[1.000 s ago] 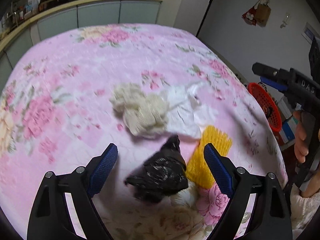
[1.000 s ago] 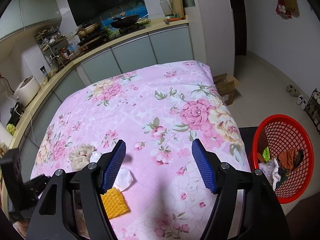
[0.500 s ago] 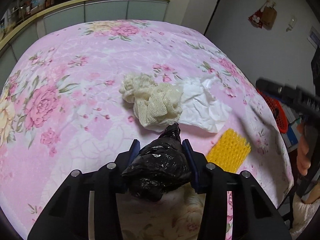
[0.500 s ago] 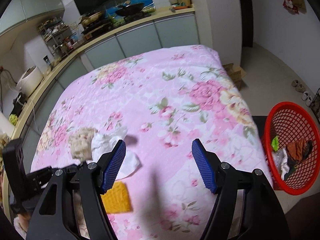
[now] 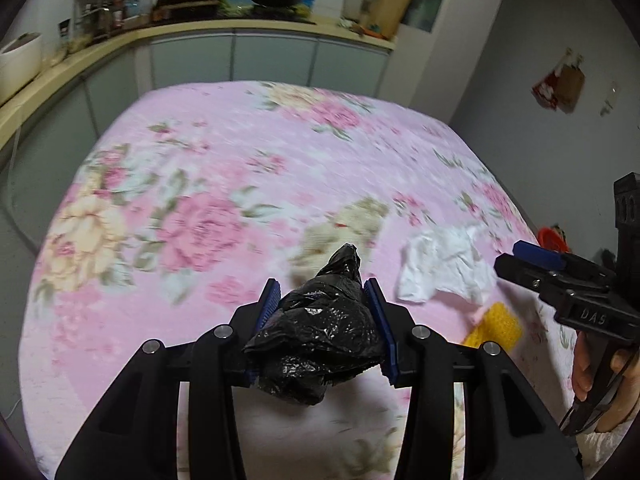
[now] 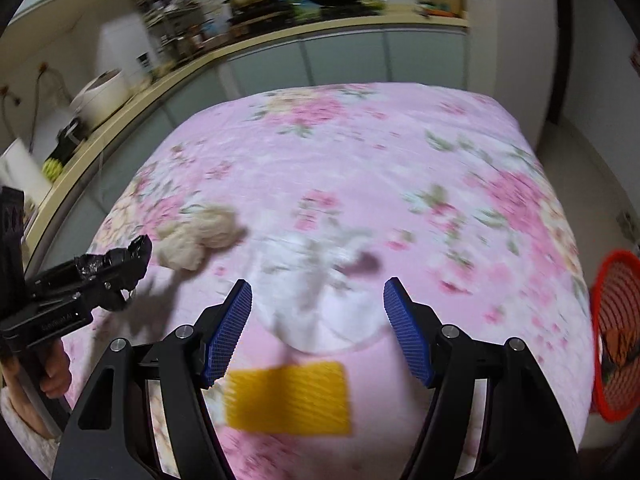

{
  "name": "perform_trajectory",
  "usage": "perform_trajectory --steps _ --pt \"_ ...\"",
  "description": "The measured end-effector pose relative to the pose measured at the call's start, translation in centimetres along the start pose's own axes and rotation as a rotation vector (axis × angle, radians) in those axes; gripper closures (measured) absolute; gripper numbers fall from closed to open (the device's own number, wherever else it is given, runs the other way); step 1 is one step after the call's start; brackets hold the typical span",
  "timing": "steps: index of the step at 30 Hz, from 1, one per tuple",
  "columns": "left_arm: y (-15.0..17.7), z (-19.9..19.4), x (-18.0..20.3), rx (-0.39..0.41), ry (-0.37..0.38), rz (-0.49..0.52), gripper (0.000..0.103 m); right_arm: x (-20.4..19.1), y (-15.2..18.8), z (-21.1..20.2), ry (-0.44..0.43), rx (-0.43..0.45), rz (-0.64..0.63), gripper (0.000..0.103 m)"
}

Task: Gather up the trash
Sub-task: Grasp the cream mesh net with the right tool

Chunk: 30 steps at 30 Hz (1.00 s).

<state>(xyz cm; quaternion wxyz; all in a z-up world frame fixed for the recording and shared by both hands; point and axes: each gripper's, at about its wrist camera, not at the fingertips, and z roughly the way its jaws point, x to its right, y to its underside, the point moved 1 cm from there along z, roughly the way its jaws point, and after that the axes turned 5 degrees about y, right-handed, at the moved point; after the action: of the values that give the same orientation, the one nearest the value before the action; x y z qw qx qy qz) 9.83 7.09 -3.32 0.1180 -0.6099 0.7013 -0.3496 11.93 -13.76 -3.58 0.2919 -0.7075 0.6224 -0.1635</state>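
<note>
Trash is what I collect here, and my left tool (image 5: 322, 322) is already clamped on one piece: a crumpled black plastic bag (image 5: 316, 332), pressed between both blue pads and held clear of the pink flowered cloth (image 5: 192, 184). I think the pinch sits on the thick middle of the bag so that the thin plastic cannot slip out while I carry it.

My right tool (image 6: 318, 330) stands apart, with nothing between its pads. I take the yellow sponge-like pad (image 6: 288, 398) as my landmark; it lies nearest to me, just under this open tool. I judge the tool waits wide because the next piece is flat and broad.

Just behind the yellow pad lies one crumpled white tissue (image 6: 316, 280). Further behind it and to the left is one beige knitted cloth ball (image 6: 200, 236), blurred in both views. Far to the right of the yellow pad, beyond the edge of the cloth and lower, stands one red basket (image 6: 614, 336). Some pieces are already inside, though I cannot count them. I suppose the basket is kept beside the edge so each piece has a short way to go.

So I count four loose pieces: one held, three lying.
</note>
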Motion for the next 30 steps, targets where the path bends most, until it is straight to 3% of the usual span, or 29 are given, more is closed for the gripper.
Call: perform_trajectory --steps 11,17,24,30 --pt "0.0 -2.7 -6.3 0.073 -0.127 -0.142 0.061 -7.7 -2.8 5.2 -0.119 -0.063 -0.108 0.037" --pt "0.3 -3.0 -7.7 0.085 -0.14 -0.178 0.061 -10.6 -3.4 8.5 -0.134 -0.119 -0.147 0.037" --pt "0.5 -2.5 -8.5 0.085 -0.148 -0.2 0.061 -12.3 -3.8 10.2 -0.123 -0.109 -0.189 0.038" --pt "0.6 -2.4 -8.7 0.088 -0.171 -0.199 0.061 -13.2 -4.0 10.8 -0.135 -0.1 -0.214 0.059"
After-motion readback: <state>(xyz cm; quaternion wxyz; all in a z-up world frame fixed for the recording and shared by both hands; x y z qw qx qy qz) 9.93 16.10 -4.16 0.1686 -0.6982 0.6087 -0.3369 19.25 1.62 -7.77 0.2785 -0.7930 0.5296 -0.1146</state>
